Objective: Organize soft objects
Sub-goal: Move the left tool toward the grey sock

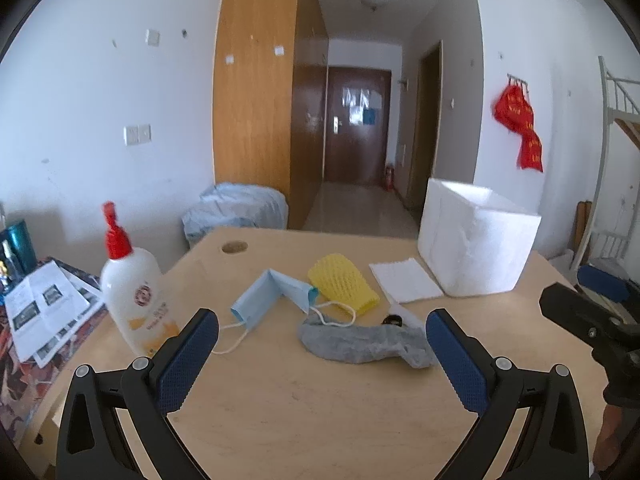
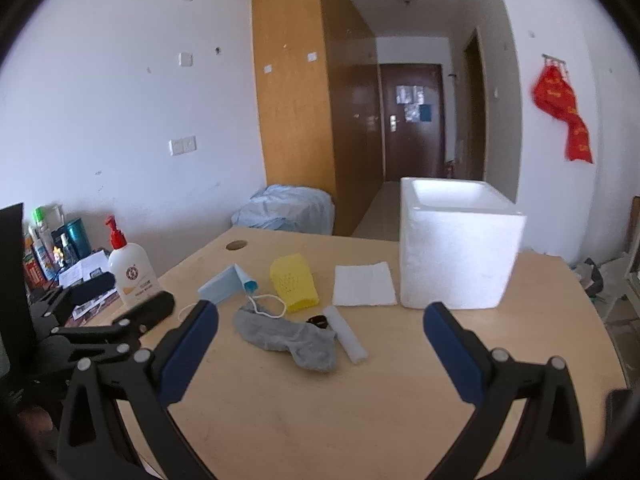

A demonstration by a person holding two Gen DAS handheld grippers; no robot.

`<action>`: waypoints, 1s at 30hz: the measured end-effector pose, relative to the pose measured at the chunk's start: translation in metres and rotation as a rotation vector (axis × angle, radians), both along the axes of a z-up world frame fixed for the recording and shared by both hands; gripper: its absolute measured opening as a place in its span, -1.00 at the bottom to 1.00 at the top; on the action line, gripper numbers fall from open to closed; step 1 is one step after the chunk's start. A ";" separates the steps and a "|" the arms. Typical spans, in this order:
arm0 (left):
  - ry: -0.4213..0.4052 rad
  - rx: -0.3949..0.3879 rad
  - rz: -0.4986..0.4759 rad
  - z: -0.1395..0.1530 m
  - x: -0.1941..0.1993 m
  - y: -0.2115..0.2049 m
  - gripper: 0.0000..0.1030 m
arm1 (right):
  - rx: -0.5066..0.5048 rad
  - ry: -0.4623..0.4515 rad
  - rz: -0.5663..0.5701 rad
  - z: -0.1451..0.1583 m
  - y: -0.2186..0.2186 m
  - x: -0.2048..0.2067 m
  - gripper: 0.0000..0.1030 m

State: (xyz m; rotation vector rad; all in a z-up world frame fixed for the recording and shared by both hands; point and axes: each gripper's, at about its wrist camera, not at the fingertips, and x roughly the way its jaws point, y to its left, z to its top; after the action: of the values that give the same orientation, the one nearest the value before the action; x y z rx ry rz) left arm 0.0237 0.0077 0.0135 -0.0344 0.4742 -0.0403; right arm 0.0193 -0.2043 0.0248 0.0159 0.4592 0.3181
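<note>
Grippers, left gripper (image 1: 322, 334) and right gripper (image 2: 321, 326), both hang spread apart over the table (image 1: 304, 408). Grey sock (image 1: 362, 343) lies centre, touching the mask (image 1: 272, 294) cord, near the foam box (image 2: 456, 256); 1 small black item beside it is unclear.

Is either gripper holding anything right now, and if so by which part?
Nothing is held. The left gripper and right gripper are both open above the table.

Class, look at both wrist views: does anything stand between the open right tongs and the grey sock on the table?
Nothing visible does. The right tongs hang open above bare table, and the grey sock lies straight ahead. The mask and yellow mesh sleeve lie beyond it.
</note>
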 end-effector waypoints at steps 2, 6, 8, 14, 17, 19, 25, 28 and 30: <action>0.022 -0.007 -0.010 -0.004 0.009 0.002 1.00 | -0.005 0.017 0.027 0.000 0.003 0.010 1.00; 0.073 -0.017 -0.019 -0.015 0.028 0.003 1.00 | -0.019 0.055 0.052 0.000 0.009 0.031 1.00; 0.097 -0.020 -0.020 -0.021 0.037 0.005 1.00 | -0.019 0.082 0.072 -0.002 0.013 0.043 1.00; 0.147 -0.022 -0.015 -0.037 0.061 0.008 1.00 | -0.045 0.121 0.098 -0.009 0.021 0.066 1.00; 0.170 -0.021 -0.019 -0.043 0.071 0.010 1.00 | -0.049 0.142 0.111 -0.015 0.024 0.075 1.00; 0.186 -0.020 -0.021 -0.047 0.079 0.010 1.00 | -0.049 0.158 0.118 -0.020 0.027 0.082 1.00; 0.244 -0.051 -0.058 -0.061 0.101 0.012 1.00 | -0.042 0.197 0.168 -0.028 0.035 0.103 1.00; 0.274 -0.055 -0.058 -0.067 0.112 0.012 1.00 | -0.044 0.229 0.192 -0.033 0.039 0.118 1.00; 0.296 -0.051 -0.054 -0.072 0.119 0.011 1.00 | -0.042 0.250 0.201 -0.038 0.041 0.127 1.00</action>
State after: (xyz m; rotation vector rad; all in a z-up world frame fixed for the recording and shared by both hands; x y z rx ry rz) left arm 0.1424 0.0183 -0.0587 -0.0783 0.7700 -0.1007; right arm 0.1461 -0.1636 -0.0134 -0.0318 0.7177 0.5070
